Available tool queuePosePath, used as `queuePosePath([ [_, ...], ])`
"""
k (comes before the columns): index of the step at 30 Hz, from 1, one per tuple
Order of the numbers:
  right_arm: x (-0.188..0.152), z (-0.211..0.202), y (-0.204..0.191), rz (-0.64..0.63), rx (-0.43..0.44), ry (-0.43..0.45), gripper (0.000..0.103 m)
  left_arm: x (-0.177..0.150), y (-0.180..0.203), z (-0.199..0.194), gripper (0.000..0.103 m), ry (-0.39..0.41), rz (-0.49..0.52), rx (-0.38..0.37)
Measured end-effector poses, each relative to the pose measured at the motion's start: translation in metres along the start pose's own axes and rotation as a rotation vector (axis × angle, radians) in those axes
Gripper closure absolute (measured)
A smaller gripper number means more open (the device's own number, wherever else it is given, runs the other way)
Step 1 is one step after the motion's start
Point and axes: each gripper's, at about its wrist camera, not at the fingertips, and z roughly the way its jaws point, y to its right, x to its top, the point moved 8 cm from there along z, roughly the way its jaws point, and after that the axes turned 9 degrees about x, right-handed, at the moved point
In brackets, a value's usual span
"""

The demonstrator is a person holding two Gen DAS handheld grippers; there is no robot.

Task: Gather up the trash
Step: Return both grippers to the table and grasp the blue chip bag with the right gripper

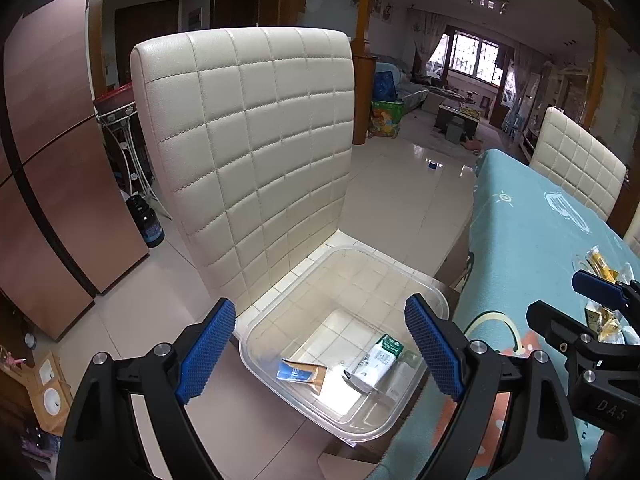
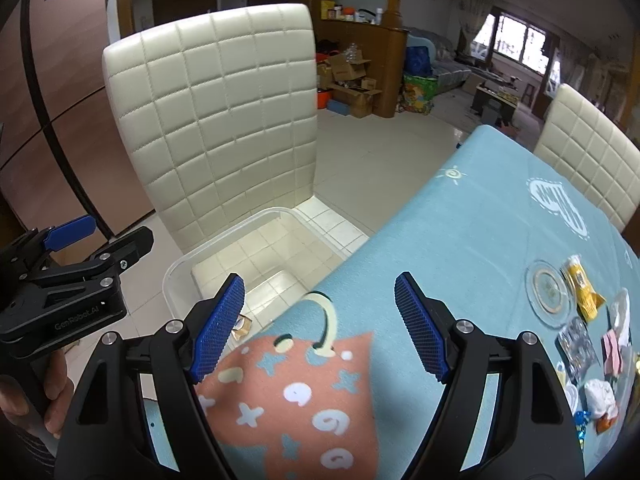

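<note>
A clear plastic bin (image 1: 432, 294) sits on the seat of a cream quilted chair (image 1: 248, 128). In it lie a blue-and-brown wrapper (image 1: 300, 374) and a white-and-green packet (image 1: 380, 356). My left gripper (image 1: 320, 352) hangs open above the bin with nothing between its fingers. My right gripper (image 2: 320, 328) is open and empty over the table's near edge, beside the bin (image 2: 180, 276). More trash lies on the table at the right: a yellow wrapper (image 2: 582, 288), a clear crinkled wrapper (image 2: 576, 344), a pink scrap (image 2: 612, 352) and a white crumpled piece (image 2: 600, 396).
A light blue tablecloth with a salmon umbrella print (image 2: 460, 220) covers the table. On it sits a round glass coaster (image 2: 548, 292). A second cream chair (image 2: 588, 152) stands at the far side. A hand (image 2: 56, 392) holds the left gripper's handle. Brown cabinet doors (image 1: 48, 160) rise at left.
</note>
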Motion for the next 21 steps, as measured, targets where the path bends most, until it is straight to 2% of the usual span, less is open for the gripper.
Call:
queuePosePath([
  [6, -0.009, -0.022, 0.019, 0.035, -0.032, 0.024, 0.026, 0.002, 0.019, -0.013, 0.018, 0.014, 0.029, -0.02],
  [10, -0.019, -0.039, 0.038, 0.066, -0.061, 0.041, 0.026, 0.005, 0.044, -0.031, 0.018, 0.047, 0.076, -0.04],
  [15, -0.042, -0.066, 0.079, 0.151, -0.118, 0.059, 0.026, 0.001, 0.082, -0.047, 0.018, 0.061, 0.135, -0.083],
  [21, -0.081, -0.101, 0.137, 0.247, -0.231, 0.057, 0.028, -0.01, 0.144, -0.063, 0.018, 0.056, 0.234, -0.17],
])
